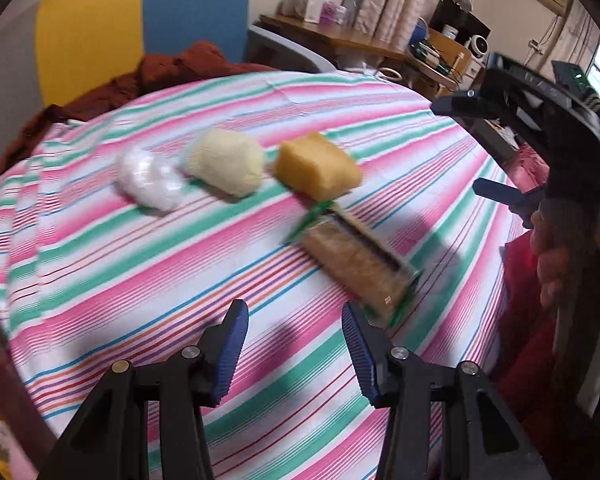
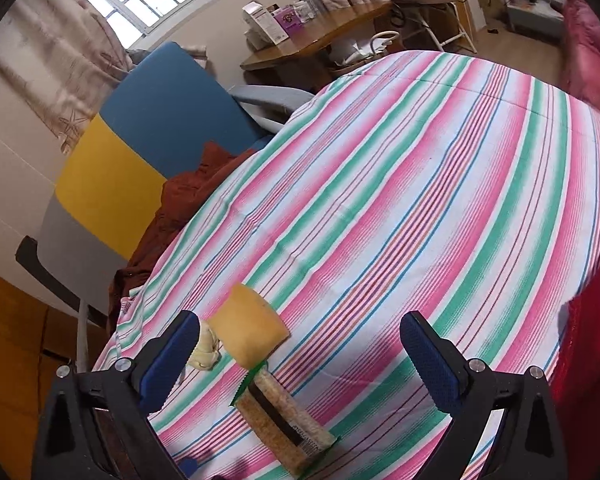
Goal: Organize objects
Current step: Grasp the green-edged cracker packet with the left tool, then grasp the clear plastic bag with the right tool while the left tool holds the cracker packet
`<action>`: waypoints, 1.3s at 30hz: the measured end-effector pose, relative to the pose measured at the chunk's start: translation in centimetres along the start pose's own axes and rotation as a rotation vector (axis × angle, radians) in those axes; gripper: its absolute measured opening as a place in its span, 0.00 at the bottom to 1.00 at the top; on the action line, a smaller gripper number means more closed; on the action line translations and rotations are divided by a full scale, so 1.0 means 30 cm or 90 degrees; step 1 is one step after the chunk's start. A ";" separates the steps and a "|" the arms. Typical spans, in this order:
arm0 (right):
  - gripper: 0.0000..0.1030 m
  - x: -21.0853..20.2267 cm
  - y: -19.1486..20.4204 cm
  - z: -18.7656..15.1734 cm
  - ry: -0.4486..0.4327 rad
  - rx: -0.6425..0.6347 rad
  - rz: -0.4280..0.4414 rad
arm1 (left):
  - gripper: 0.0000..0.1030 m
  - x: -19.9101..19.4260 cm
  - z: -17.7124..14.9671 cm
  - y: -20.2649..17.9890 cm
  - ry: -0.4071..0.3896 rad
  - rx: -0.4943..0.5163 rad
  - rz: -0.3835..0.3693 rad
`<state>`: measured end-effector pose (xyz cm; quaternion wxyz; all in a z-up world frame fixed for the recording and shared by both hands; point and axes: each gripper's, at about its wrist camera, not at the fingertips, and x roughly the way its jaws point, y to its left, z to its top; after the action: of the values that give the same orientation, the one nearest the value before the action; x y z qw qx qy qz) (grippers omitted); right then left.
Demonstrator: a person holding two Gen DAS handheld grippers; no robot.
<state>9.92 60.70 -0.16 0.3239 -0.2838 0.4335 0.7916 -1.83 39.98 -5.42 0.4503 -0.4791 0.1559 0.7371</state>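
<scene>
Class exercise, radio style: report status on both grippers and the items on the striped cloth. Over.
Left gripper open, empty. Right gripper open, empty, above cracker packet. Orange sponge, cream roll, clear plastic bundle in a row on striped cloth. Nothing blocking.

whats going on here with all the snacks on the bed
A person holds a gripper in each hand over a striped bedspread. Four wrapped snacks lie on it: a white packet, a pale bun, a yellow cake and a cracker pack. The left gripper and right gripper are both open, holding nothing.
</scene>
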 end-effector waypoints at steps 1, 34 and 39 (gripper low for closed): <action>0.98 -0.003 0.002 0.000 -0.002 0.000 0.007 | 0.47 0.021 0.012 -0.014 0.008 -0.001 -0.009; 1.00 -0.001 -0.004 0.005 -0.002 0.009 0.057 | 0.43 0.179 0.056 -0.092 0.043 0.028 0.001; 1.00 0.041 0.066 -0.025 0.051 -0.057 0.098 | 0.43 0.044 -0.094 0.026 0.016 0.008 0.030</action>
<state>7.78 59.56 -0.41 0.2316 -0.2955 0.4310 0.8205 -1.04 38.37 -8.08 0.4337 -0.4814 0.1778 0.7406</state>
